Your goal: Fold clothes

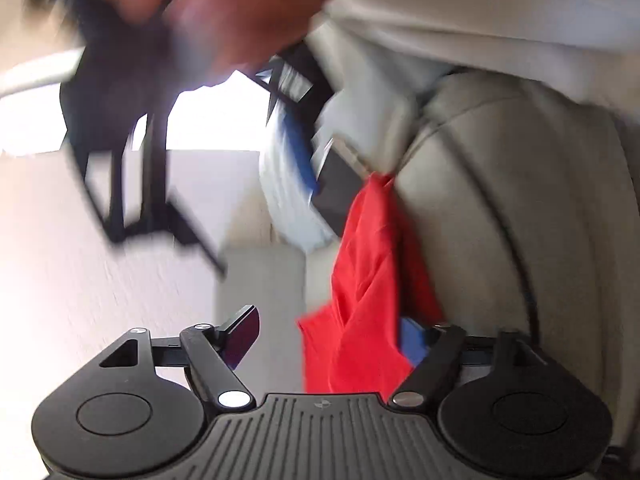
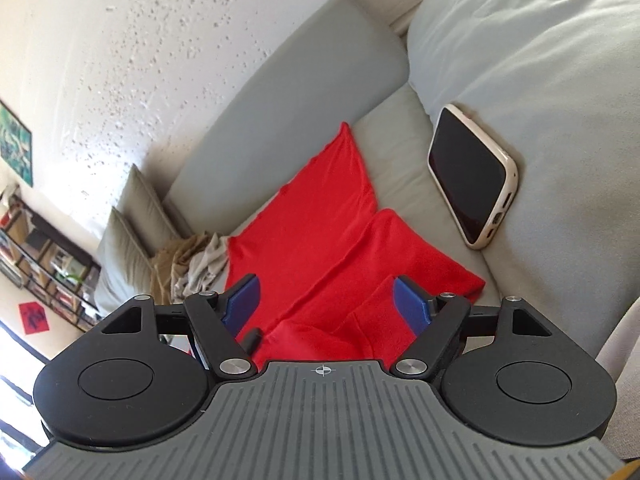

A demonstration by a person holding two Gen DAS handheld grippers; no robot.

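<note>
Main risk, as I judge it: the smooth red fabric garment (image 2: 320,240), spread w/ a diagonal fold ridge on the pale grey sofa seat cushion (image 2: 404,168), bunches or slides on a one-sided pull, so the crease goes crooked. Second risk: the cream-cased smartphone (image 2: 472,176), leaning on the grey back cushion (image 2: 540,80) just beside the cloth, could get dragged or knocked if fabric sweeps that way. Left wrist view is heavily blurred, so aiming there is shaky. Right gripper (image 2: 326,304): blue-padded jaws wide, nothing pinched; garment lies between and beyond the pads, near edge passing under the body, pads not pressing. Left gripper (image 1: 336,340): jaws wide too; red cloth hangs close to its right pad, contact can't be told, not clamped. The person's hand (image 1: 224,8) and the other gripper loom overhead, blurred.
</note>
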